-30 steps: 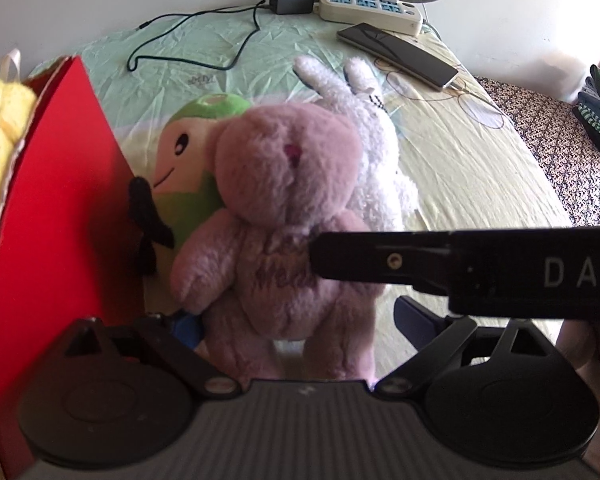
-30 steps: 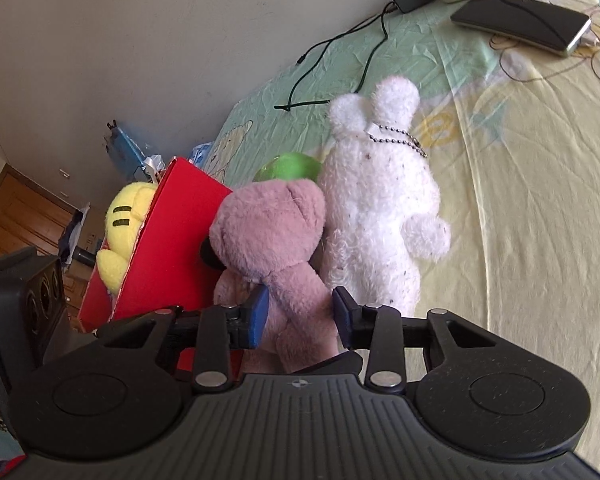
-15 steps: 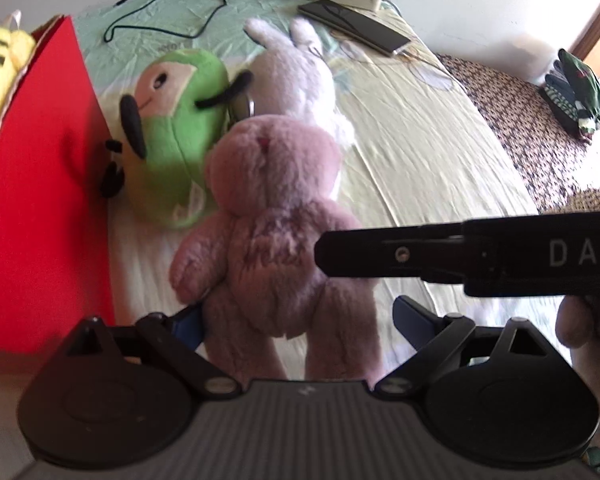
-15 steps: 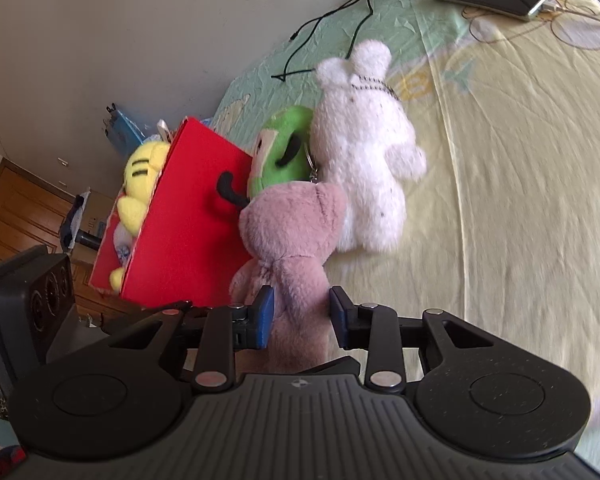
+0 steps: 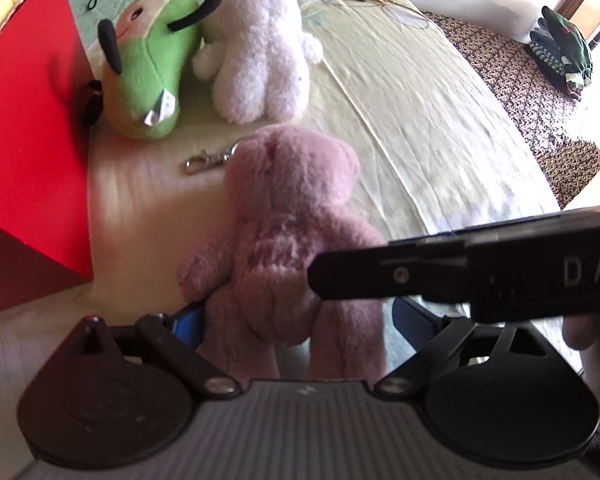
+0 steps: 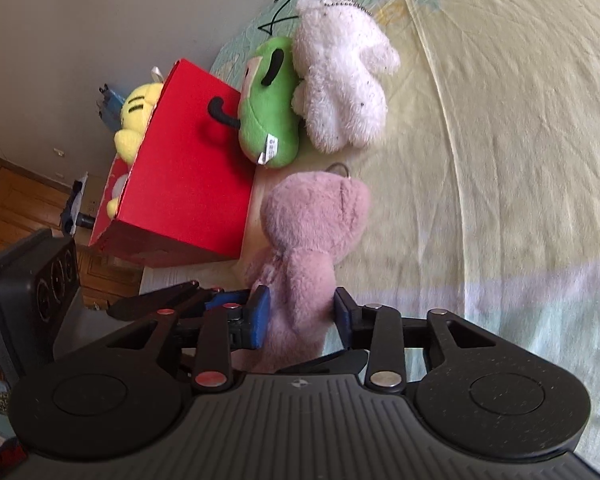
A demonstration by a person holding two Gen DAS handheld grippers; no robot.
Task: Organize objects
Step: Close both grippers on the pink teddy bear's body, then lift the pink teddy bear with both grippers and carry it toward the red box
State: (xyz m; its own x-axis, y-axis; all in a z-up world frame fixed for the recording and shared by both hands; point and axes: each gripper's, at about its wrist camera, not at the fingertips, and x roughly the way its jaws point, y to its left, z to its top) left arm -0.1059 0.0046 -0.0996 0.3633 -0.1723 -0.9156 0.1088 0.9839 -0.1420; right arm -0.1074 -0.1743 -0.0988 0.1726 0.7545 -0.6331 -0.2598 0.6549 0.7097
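- Pink plush bear (image 6: 312, 236) is hanging in the air over the bed (image 6: 500, 160), its head pointing away from both cameras and its long axis running roughly along the fingers' line of sight
- Right gripper (image 6: 302, 318) is pinching the bear around its lower body, blue fingers (image 6: 260, 312) pressing into the fur on either side; in the left wrist view this gripper is reaching in from the right as a black bar across the bear's belly
- Left gripper (image 5: 296, 320) is sitting just below the bear with its legs dangling between the blue fingers (image 5: 188, 322); the fingers are standing apart, and whether the left one is touching fur I cannot tell
- Red box (image 6: 188, 168) is standing up and to the left of the held bear, near but apart from it, with a yellow plush (image 6: 138, 120) already sitting inside
- Green plush (image 6: 268, 104) is leaning against the box wall, and the white plush rabbit (image 6: 344, 72) is lying touching it on the far side
- Judging by this, the coming move is turning on a leftward and upward carry: the bear is needing to clear the box's near wall before dropping in, and the right gripper is the one doing the carrying
- Metal clip (image 5: 208, 160) is dangling from the bear's head and could be snagging on the box rim
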